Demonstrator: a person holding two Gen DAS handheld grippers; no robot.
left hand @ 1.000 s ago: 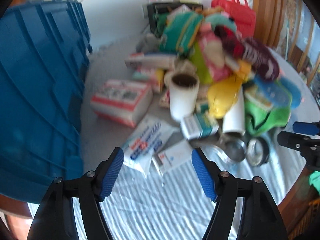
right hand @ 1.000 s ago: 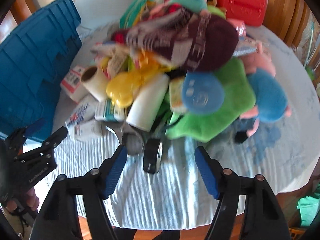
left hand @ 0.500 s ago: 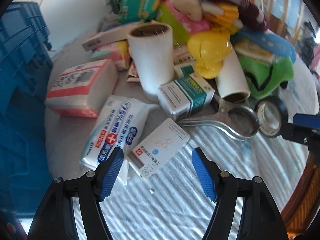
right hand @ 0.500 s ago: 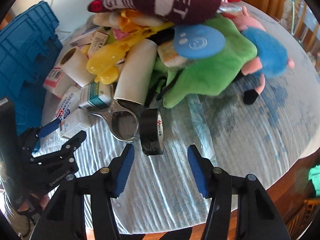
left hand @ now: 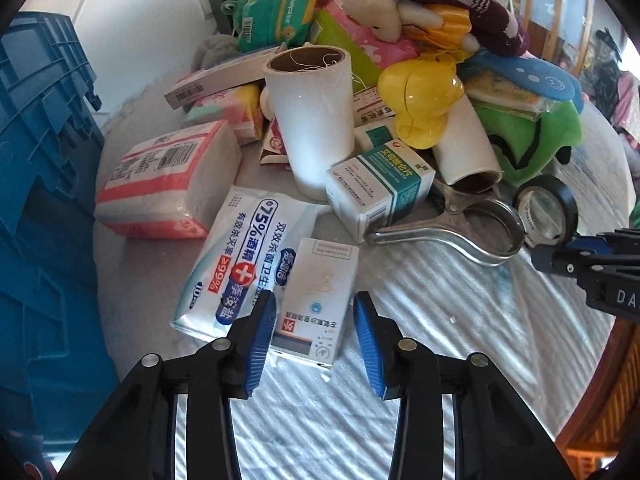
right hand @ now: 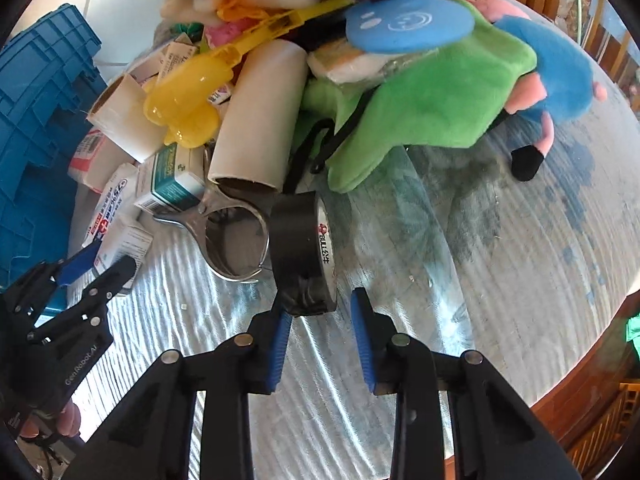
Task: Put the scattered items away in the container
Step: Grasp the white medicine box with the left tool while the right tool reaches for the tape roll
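Blue crate (left hand: 40, 220) at far left, on the table's edge beside the pile. Round table (right hand: 520, 260) under a pale ribbed cloth, heaped with clutter toward the back. Green plush (right hand: 432, 108) at the right of the heap, with a blue disc (right hand: 404, 20) lying on top and a maroon knit piece (left hand: 472, 4) above that. Two white rolls: one upright (left hand: 316, 120), one lying on its side (right hand: 260, 116), with a yellow plastic toy (left hand: 420, 92) resting between them. Pink-and-white tissue pack (left hand: 168, 188) near the crate. Wipes pouch (left hand: 244, 264) flat on the cloth just beside it. Teal-and-white box (left hand: 380, 188) leaning against the upright roll, touching a metal clip (left hand: 452, 232).

Left gripper (left hand: 316, 332) partly open, blue pads either side of the near end of a small white box (left hand: 320, 300) that overlaps the pouch; left pad close against the box, a gap on the right, nothing clamped. Right gripper (right hand: 320, 336) partly open, low over the cloth, its left pad at the base of an upright black tape roll (right hand: 304, 256) standing just in front; tape not held.
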